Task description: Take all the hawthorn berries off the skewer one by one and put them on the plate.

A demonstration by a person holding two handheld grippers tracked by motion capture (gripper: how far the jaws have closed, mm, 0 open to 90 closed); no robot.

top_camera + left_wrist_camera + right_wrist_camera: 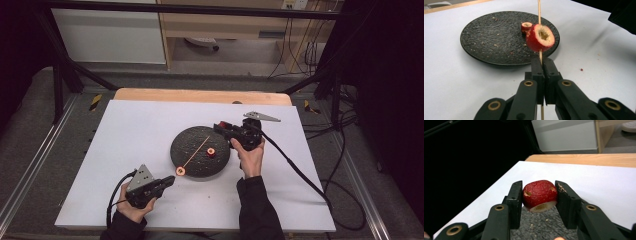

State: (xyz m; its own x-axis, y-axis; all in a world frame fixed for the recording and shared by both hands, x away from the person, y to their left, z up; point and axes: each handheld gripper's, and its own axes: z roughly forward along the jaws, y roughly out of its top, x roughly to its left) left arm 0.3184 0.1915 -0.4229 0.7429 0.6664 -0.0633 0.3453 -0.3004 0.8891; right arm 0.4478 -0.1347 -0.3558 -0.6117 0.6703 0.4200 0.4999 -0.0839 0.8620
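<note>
Red fruit piece (539,194) clamped btwn tongs (539,202) over dark plate (541,226).

Even overhead light, dark surroundings, soft shadows, slight softness throughout, blurred near fingers (515,202).

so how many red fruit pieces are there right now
3: one threaded on the skewer held by the left gripper, one lying on the black plate, one clamped in the right gripper. None seems hidden.
</note>
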